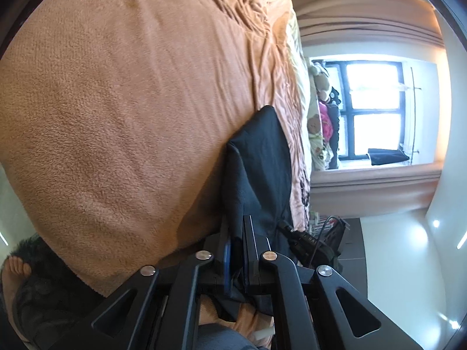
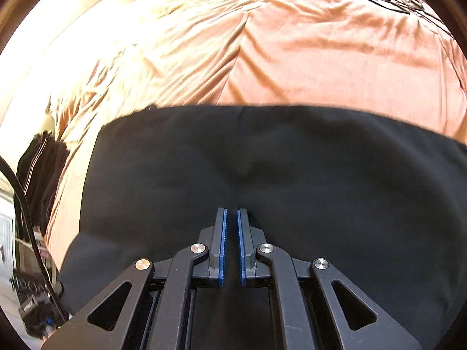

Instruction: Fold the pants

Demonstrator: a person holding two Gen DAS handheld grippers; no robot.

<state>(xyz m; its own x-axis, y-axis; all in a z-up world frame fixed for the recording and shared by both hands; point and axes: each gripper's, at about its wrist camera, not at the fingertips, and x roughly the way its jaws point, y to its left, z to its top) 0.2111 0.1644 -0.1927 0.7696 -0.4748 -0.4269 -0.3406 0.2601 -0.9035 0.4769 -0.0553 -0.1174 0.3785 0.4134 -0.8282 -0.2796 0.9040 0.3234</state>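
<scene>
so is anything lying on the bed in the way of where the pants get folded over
Nothing visible is. The left gripper is shut on the black pants, and the orange blanket beside them is bare. In the right wrist view the rumpled sheet beyond the pants is also clear; a dark pile of clothes sits off at the bed's edge.

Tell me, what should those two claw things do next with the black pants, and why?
Probably lower the held edge onto the bed. The left gripper is shut on the pants, while the right gripper, shut on no cloth that shows, hovers over them spread on the orange blanket.
</scene>
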